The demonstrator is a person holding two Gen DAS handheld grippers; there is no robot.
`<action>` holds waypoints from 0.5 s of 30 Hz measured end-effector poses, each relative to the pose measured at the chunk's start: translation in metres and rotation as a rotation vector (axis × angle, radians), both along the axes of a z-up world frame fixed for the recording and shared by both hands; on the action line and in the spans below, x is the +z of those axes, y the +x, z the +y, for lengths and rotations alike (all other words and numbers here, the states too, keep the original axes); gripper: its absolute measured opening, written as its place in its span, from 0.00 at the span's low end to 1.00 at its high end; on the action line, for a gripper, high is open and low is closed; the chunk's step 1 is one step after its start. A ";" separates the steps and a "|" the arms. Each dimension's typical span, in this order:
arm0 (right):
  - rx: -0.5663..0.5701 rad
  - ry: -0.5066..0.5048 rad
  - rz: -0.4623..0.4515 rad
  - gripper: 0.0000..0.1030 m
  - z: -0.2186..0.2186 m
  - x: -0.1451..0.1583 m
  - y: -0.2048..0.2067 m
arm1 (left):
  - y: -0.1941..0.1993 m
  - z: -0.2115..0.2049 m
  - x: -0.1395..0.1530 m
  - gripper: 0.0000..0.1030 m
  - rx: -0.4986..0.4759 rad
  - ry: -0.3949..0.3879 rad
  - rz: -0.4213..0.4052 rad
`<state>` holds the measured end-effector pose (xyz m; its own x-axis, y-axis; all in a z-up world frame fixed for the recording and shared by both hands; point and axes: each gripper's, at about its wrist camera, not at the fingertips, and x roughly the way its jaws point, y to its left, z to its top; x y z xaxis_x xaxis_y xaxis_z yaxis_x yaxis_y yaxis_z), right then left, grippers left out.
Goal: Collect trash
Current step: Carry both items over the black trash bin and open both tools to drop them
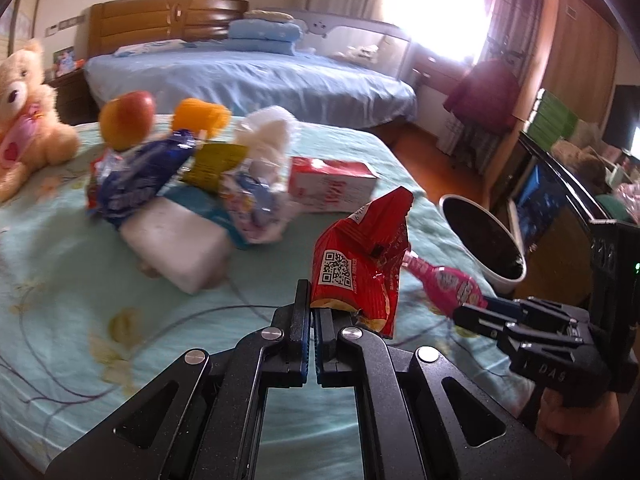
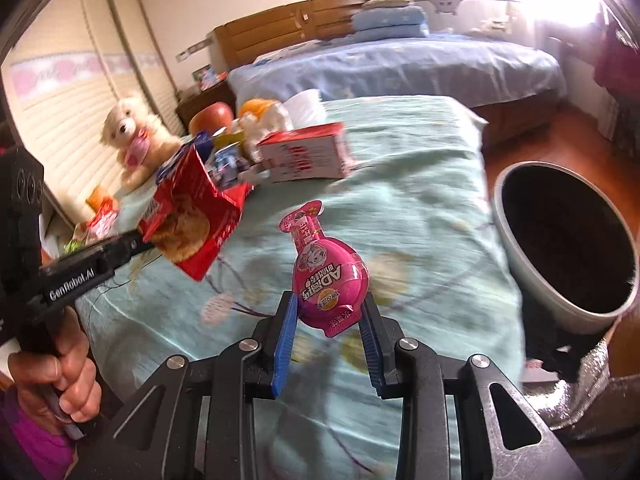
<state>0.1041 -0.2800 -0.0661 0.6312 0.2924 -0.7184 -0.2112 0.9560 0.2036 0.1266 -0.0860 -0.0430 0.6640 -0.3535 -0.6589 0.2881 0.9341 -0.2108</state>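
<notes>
Left gripper [image 1: 312,312]: jaws nearly together, pinching the bottom edge of a red snack bag [image 1: 362,264], which stands upright above the fingers with its QR label facing the camera. In the right wrist view the same bag [image 2: 196,220] hangs off the left gripper's tip [image 2: 138,240], raised over the green bedspread [image 2: 420,200]. Right gripper [image 2: 330,312]: jaws partly open and closed in against the sides of a pink egg-shaped candy pack [image 2: 326,280], blue pads [image 2: 286,340] touching its rounded body, neck of the pack pointing away from the camera. From the left wrist the pack [image 1: 444,284] sticks out of the right gripper [image 1: 472,316], just beside the red bag. A white bin [image 2: 520,264] with a dark inside stands off the bed's right edge, near both grippers. Farther up the bedspread lies a loose pile (blurred): blue wrapper [image 1: 136,192], white packet [image 1: 176,248], red-and-white carton [image 1: 332,188], an apple [image 1: 126,118]. A teddy bear [image 1: 24,120] sits at the left.
</notes>
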 end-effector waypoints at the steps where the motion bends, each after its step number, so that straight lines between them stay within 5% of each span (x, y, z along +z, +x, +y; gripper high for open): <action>1: -0.011 0.001 -0.003 0.30 -0.004 0.001 -0.001 | 0.000 -0.004 -0.001 0.01 -0.009 0.001 0.003; 15: -0.142 0.013 -0.029 0.30 -0.066 0.008 -0.018 | 0.004 -0.071 -0.003 0.01 -0.138 0.014 0.028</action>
<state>0.0865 -0.3456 -0.0583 0.6871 0.2078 -0.6962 -0.0802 0.9741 0.2115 0.1304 -0.1567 -0.0464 0.5915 -0.4302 -0.6820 0.4078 0.8892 -0.2072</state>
